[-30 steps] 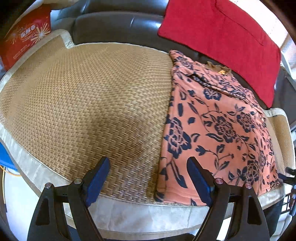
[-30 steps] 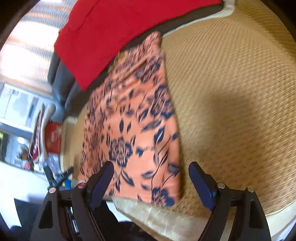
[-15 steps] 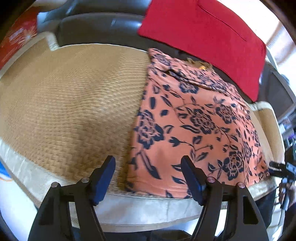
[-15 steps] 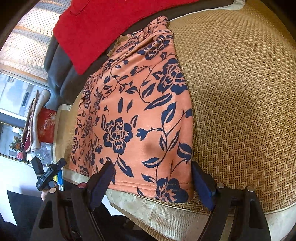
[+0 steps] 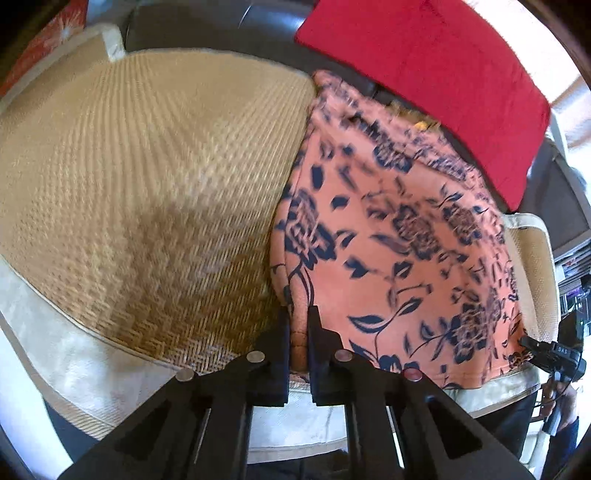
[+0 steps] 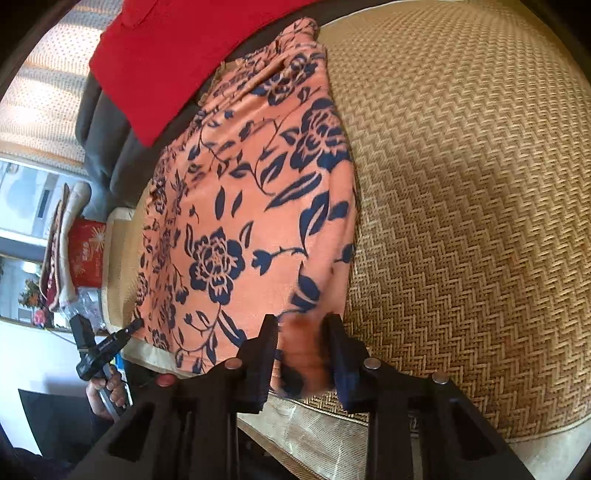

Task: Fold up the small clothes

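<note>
An orange garment with dark blue flowers (image 5: 399, 243) lies flat on a woven straw mat (image 5: 147, 177). My left gripper (image 5: 298, 325) is shut on the garment's near corner at the mat's front edge. In the right wrist view the same garment (image 6: 243, 206) lies on the mat (image 6: 461, 184). My right gripper (image 6: 301, 332) is closed on the garment's other near corner, with fabric bunched between the fingers. The other gripper shows small at the far corner in each view.
A red cloth (image 5: 424, 74) hangs over the dark sofa back (image 5: 207, 26) behind the garment. A red box (image 6: 86, 254) stands at the mat's far end. The mat's pale cloth border (image 5: 74, 358) runs along the front edge.
Both grippers have moved in to the garment's near corners and closed from wide open onto the fabric. The left view is blurred from movement.
</note>
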The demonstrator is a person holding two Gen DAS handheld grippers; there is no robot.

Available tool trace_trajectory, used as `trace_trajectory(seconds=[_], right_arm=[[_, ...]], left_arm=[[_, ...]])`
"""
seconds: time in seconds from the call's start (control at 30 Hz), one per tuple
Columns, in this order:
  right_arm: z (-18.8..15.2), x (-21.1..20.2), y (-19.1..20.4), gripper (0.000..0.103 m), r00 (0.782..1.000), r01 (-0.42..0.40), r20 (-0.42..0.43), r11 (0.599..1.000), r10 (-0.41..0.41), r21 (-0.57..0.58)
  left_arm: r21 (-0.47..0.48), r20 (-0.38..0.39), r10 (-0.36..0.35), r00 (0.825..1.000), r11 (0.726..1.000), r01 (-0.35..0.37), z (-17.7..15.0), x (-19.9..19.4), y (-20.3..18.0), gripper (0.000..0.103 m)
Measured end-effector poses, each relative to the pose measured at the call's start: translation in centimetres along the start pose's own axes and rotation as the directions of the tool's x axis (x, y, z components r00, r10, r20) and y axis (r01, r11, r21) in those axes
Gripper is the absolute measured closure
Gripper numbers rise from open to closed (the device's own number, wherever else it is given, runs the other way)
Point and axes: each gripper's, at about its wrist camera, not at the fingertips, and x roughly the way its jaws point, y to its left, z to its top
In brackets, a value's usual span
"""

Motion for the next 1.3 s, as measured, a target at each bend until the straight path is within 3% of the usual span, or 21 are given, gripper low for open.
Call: trace_trajectory(seconds=[0.1,0.17,0.27,0.3,0.33,0.37,0.4,0.5,0.57,0.7,0.77,0.87,0.97,1.1,1.17,1.23,1.3], right_arm=[[0.1,-0.4,-0.7,0.070,1.000,0.003,0.009,0.999,-0.003,0.035],[0.0,0.1,-0.9,0.066,1.000,0.009,-0.013,0.999,-0.008,0.040],[0.1,0.5,-0.3,0.058,0.999,0.021,-0.031,1.000,-0.021,0.010],[0.0,0.7,-0.1,0.058,0.999,0.023,-0.033,1.000,-0.023,0.002],[-0.1,0.8,0.0,0.061,0.999,0.018,-0.040,1.000,-0.018,-0.008],[0.0,0.9,-0.1,0.081,0.999,-0.013,-0.047,1.000,0.013,0.002],[0.0,0.7,-0.3,0.096,0.998,-0.039,-0.041,0.999,0.040,0.018],[0.0,-0.7,-0.8,0.095,0.994,-0.112,0.018,0.991,0.111,0.075],[-0.4,-1.7,-1.1,0.095,0.987,-0.156,0.054,0.982,0.151,0.108],[-1.1,-1.0,-2.7,0.095,0.984,-0.174,0.057,0.970,0.167,0.170],[-0.6,-2.6,-1.5,0.095,0.963,-0.262,0.110,0.953,0.247,0.155],[0.5,-3.9,0.6,0.095,0.963,-0.243,0.134,0.967,0.232,0.073],[0.4,-1.2,-1.5,0.095,0.975,-0.217,0.074,0.964,0.208,0.155],[-0.1,-2.8,-0.6,0.095,0.956,-0.276,0.143,0.951,0.257,0.141],[-0.2,-3.1,-1.0,0.095,0.961,-0.252,0.157,0.958,0.229,0.141],[-0.6,-1.8,-2.7,0.095,0.969,-0.235,0.123,0.951,0.213,0.201],[-0.7,-1.6,-3.1,0.095,0.971,-0.229,0.114,0.951,0.209,0.207]], left_arm=[[-0.001,-0.020,0.019,1.000,1.000,-0.019,-0.1,0.9,0.1,0.094],[-0.029,-0.062,0.037,0.997,0.999,-0.039,-0.3,2.2,0.5,0.081],[-0.018,-0.036,0.002,0.999,1.000,-0.002,-0.4,2.0,-0.2,0.062],[0.000,-0.027,0.014,1.000,1.000,-0.014,-0.4,2.0,-0.7,0.063],[0.022,-0.020,0.024,0.999,0.999,-0.024,-0.2,1.9,-1.1,0.083],[0.031,-0.023,0.016,1.000,0.999,-0.015,0.1,1.8,-1.4,0.096],[0.022,-0.014,0.003,1.000,1.000,-0.003,0.3,1.4,-1.5,0.096],[-0.025,0.057,-0.050,0.997,0.998,0.051,1.1,-0.8,-1.1,0.096],[-0.043,0.086,-0.046,0.995,0.998,0.050,1.3,-1.5,-0.6,0.096],[-0.094,0.004,-0.021,1.000,0.995,0.021,0.9,0.6,0.9,0.096],[-0.065,0.059,-0.033,0.998,0.997,0.036,1.2,-1.2,0.2,0.096],[-0.047,0.083,-0.034,0.996,0.998,0.038,1.8,-1.6,-0.2,0.096],[-0.080,0.021,-0.012,1.000,0.997,0.014,1.6,-0.1,0.6,0.096],[-0.055,0.122,-0.035,0.992,0.998,0.042,1.6,-3.6,-0.1,0.096],[-0.062,0.086,-0.010,0.996,0.998,0.015,1.5,-2.4,0.4,0.096],[-0.120,-0.016,0.008,1.000,0.993,-0.010,0.8,0.5,1.6,0.096],[-0.127,0.004,-0.003,1.000,0.992,0.003,0.4,0.4,1.6,0.096]])
